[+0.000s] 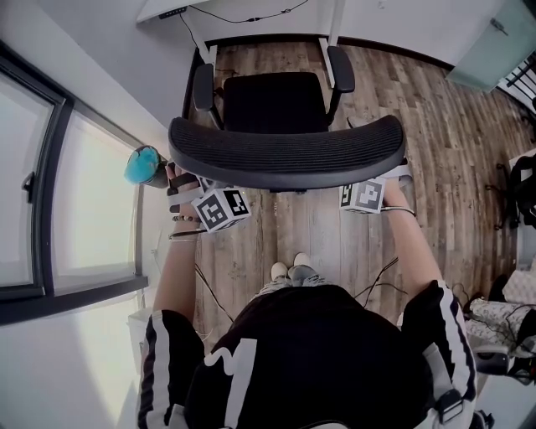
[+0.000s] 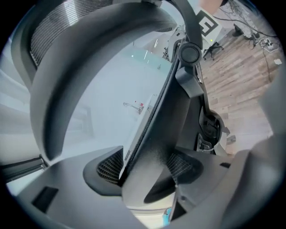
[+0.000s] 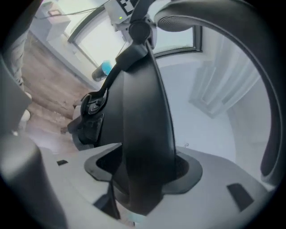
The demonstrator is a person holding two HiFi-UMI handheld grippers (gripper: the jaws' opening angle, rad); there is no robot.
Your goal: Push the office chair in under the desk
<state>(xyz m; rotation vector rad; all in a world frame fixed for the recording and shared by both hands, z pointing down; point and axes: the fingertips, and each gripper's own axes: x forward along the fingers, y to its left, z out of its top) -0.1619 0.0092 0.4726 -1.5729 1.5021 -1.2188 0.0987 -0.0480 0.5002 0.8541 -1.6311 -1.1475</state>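
Note:
The black office chair stands in front of me, its curved mesh backrest (image 1: pixel 285 155) nearest and its seat (image 1: pixel 275 102) toward the white desk (image 1: pixel 172 8) at the top of the head view. My two grippers hold the backrest's side edges from behind. The left gripper (image 2: pixel 147 167) is shut on the backrest's left frame bar (image 2: pixel 156 129), its marker cube (image 1: pixel 221 208) showing below the backrest. The right gripper (image 3: pixel 143 170) is shut on the right frame bar (image 3: pixel 143 116), which fills the gap between its pads; its cube (image 1: pixel 362 196) also shows. The fingertips are hidden under the backrest in the head view.
A large window (image 1: pixel 50 193) runs along the left, with a teal object (image 1: pixel 144 165) by it near my left hand. White desk legs (image 1: pixel 331 50) flank the chair's armrests (image 1: pixel 341 69). Cables (image 1: pixel 209 293) trail over the wooden floor (image 1: pixel 435 142). Dark equipment (image 1: pixel 523 188) sits far right.

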